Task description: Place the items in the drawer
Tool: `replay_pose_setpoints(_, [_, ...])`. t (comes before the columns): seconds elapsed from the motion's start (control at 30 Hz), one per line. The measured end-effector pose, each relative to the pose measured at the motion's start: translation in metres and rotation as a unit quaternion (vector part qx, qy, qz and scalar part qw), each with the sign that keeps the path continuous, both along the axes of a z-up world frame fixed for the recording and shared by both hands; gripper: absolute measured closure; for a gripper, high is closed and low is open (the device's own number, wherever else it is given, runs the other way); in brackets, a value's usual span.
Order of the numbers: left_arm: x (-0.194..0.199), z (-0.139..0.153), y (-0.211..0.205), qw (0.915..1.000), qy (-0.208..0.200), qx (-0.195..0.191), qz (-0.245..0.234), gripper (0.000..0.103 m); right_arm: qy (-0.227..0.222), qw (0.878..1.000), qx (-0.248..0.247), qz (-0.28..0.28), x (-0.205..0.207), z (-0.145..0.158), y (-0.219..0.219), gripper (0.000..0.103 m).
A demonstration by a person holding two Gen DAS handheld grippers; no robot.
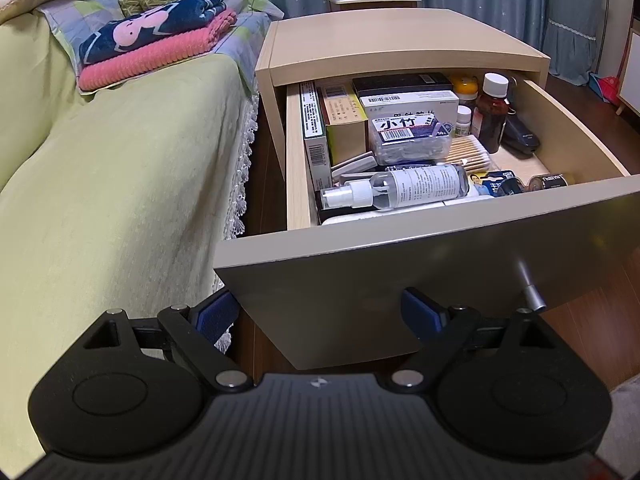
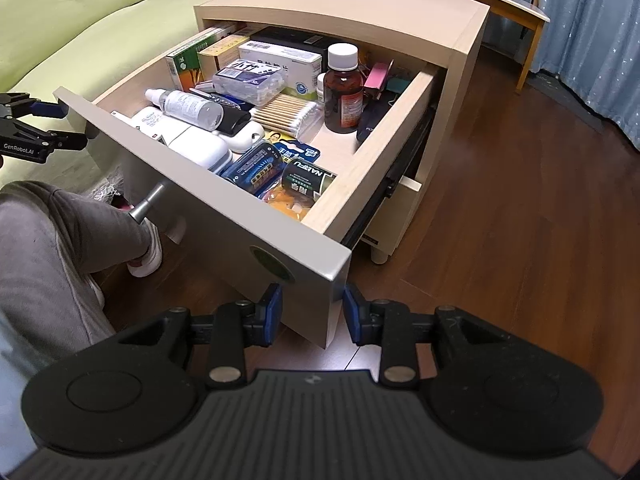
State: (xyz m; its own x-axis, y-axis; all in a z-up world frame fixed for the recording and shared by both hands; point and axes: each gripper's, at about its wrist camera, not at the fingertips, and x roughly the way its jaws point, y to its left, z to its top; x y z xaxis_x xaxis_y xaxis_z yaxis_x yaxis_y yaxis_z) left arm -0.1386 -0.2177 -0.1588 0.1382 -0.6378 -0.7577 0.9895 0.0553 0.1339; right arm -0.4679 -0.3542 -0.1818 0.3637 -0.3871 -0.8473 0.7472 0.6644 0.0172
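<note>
Wooden floor [image 2: 520,240], green-covered bed [image 1: 100,180] at left, nightstand [image 1: 400,40] centre. Drawer [image 2: 224,216] pulled out, packed with boxes and bottles. Right view alone: grey-trousered leg [image 2: 52,240] lower left. Left gripper [image 1: 320,316] jaws wide, right gripper [image 2: 312,312] jaws narrower, both straddling drawer-front corners, empty.

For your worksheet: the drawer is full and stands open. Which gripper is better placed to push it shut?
Probably the left gripper: its open fingers span the drawer front near the handle. The right gripper sits at the corner.
</note>
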Motion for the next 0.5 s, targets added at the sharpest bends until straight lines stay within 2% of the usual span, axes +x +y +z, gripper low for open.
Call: replay_pose_setpoints(0.5, [0.0031,0.0006,0.0016,0.9999,-0.002,-0.001,-0.015,0.014,0.011,1.0,-0.002,-0.02,0.0023,0.0006,0.0033,0.074])
